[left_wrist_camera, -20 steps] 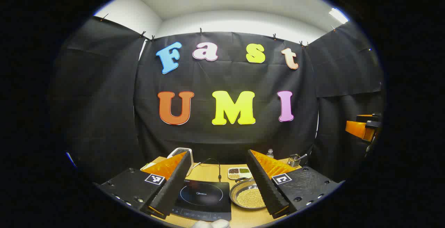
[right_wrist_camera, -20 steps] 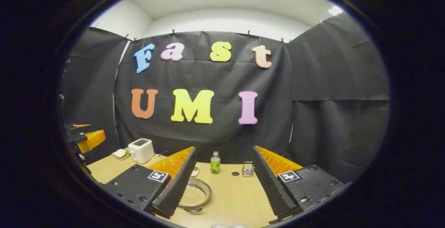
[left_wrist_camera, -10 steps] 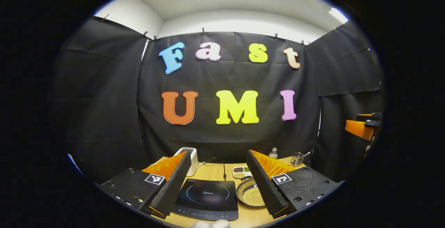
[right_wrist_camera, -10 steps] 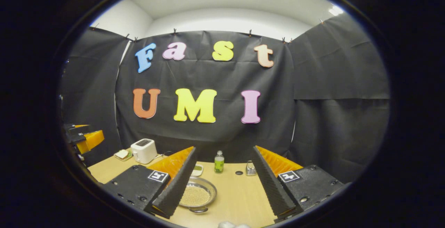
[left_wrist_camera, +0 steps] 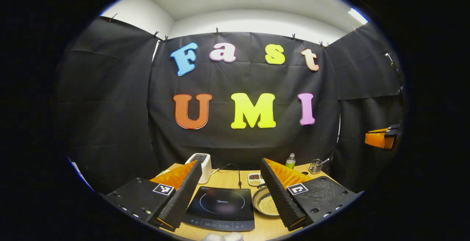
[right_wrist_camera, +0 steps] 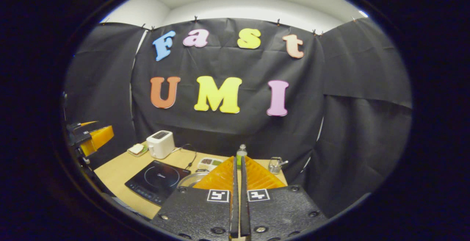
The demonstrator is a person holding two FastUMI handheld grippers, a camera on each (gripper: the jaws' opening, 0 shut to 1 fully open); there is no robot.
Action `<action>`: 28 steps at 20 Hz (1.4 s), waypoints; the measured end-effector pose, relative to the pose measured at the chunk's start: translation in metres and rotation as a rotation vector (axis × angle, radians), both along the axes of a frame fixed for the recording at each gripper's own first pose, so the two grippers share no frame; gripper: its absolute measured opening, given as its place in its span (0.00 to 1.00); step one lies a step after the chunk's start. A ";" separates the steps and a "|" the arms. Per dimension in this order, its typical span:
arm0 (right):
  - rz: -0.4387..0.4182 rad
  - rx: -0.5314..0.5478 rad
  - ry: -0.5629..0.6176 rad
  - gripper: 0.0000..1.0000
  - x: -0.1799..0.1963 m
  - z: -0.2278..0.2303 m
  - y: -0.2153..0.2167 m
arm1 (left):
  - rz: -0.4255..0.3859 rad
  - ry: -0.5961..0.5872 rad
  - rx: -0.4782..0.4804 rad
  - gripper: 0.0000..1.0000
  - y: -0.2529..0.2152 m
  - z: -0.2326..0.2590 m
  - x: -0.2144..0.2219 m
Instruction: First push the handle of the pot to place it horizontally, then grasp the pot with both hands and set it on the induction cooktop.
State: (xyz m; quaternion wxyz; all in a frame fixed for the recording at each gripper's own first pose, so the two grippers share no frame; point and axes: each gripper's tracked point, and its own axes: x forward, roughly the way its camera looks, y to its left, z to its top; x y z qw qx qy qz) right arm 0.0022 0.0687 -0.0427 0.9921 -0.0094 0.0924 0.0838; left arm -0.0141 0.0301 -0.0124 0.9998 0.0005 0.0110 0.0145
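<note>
Left tool (left_wrist_camera: 231, 193) hangs above the near edge of the worktop (left_wrist_camera: 231, 180) with its two fingers spread wide and nothing between them. Between those fingers lies the black induction cooktop (left_wrist_camera: 221, 208), and just beside it, toward the worktop's right side, sits the pot (left_wrist_camera: 266, 204), a shallow metal pan holding pale yellow grains, partly hidden behind the right-hand finger. Right tool (right_wrist_camera: 238, 197) is pressed closed, finger against finger, gripping nothing, held above the worktop's near right part. From the right gripper view the pot's rim (right_wrist_camera: 192, 178) peeks out just beyond its left finger, with the cooktop (right_wrist_camera: 157, 181) alongside. Toward the far edge stand a white toaster (right_wrist_camera: 160, 144) and a small bottle (right_wrist_camera: 241, 153).
</note>
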 end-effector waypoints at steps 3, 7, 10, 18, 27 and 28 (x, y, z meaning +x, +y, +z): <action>0.061 0.033 0.103 0.02 0.001 -0.031 0.014 | 0.011 0.003 -0.001 0.96 0.004 -0.003 -0.001; 0.133 0.010 0.200 0.00 0.007 -0.068 0.040 | 0.025 0.016 -0.024 0.96 0.010 -0.009 -0.004; 0.189 -0.007 0.277 0.04 0.010 -0.104 0.063 | 0.039 0.026 -0.034 0.96 0.012 -0.015 -0.004; 0.271 -0.046 0.525 0.04 0.005 -0.221 0.091 | 0.028 0.015 -0.015 0.95 0.007 -0.021 -0.002; 0.298 -0.079 0.681 0.00 0.014 -0.318 0.101 | 0.038 0.048 0.011 0.95 -0.001 -0.028 -0.002; 0.298 -0.078 0.694 0.00 0.016 -0.327 0.103 | 0.042 0.054 0.016 0.95 -0.001 -0.028 -0.003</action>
